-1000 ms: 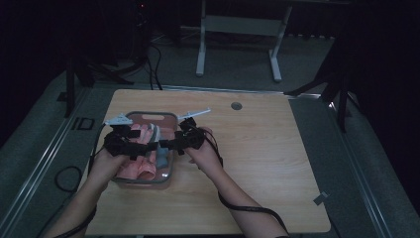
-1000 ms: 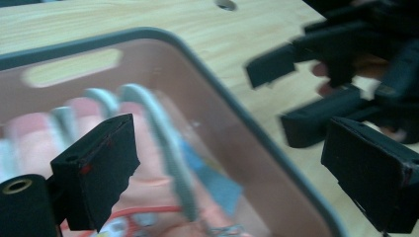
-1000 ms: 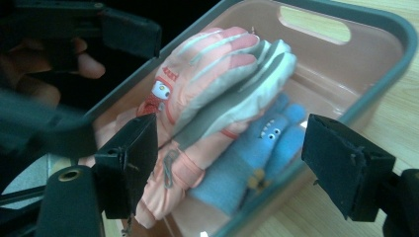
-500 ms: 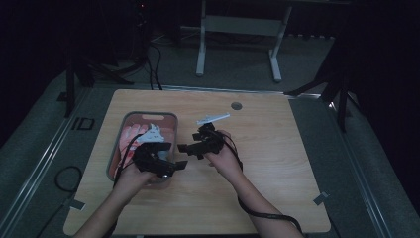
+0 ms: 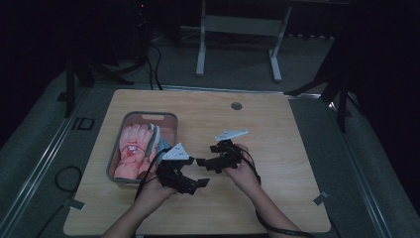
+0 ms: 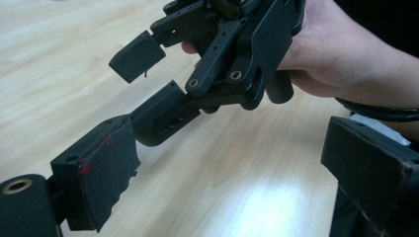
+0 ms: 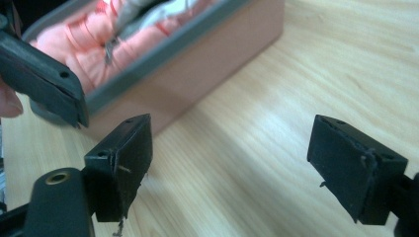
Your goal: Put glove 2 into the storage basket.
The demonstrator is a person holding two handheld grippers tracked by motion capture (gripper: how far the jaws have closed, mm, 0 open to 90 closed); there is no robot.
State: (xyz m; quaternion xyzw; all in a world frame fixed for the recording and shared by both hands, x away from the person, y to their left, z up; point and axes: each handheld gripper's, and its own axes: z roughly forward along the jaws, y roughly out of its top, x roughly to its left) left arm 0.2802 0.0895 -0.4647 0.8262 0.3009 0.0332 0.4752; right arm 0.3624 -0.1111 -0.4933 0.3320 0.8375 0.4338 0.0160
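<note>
1. High view: the left hand (image 5: pixel 153 191) comes in from the bottom edge, left of centre, and holds the left gripper (image 5: pixel 194 184) low over the table (image 5: pixel 277 134), its jaws aimed toward the right of the frame. How far they stand apart is hard to read here.
2. High view: the right hand (image 5: pixel 241 171) sits just right of centre and holds the right gripper (image 5: pixel 203 162) aimed toward the left, so the two grippers' tips lie close together at mid-frame, the right one slightly above the left in the picture. A cable runs from it down along the forearm to the bottom edge.
3. High view: the bin (image 5: pixel 167 117) stands at centre left of the table with pink gloves (image 5: pixel 133 151) inside. The left gripper and its grey plate cover the bin's lower right corner.
4. Left gripper view: its own jaws rise at lower left and lower right, wide apart, with nothing between them but bare wood. The right one is cut off by the frame edge.
5. Left gripper view: the right gripper (image 6: pixel 148 69) fills the upper middle, gripped by the right hand (image 6: pixel 336 54) at upper right. Its jaws stand apart and empty, and its lower jaw reaches down just beside the left gripper's lower-left jaw; I cannot tell whether they touch.
6. Right gripper view: its own jaws stand wide apart at lower left and lower right, holding nothing. The bin (image 7: pixel 207 54) crosses the upper left, blurred, the gloves (image 7: pixel 74 44) inside it; part of the left gripper overlaps the bin at the left edge.
</note>
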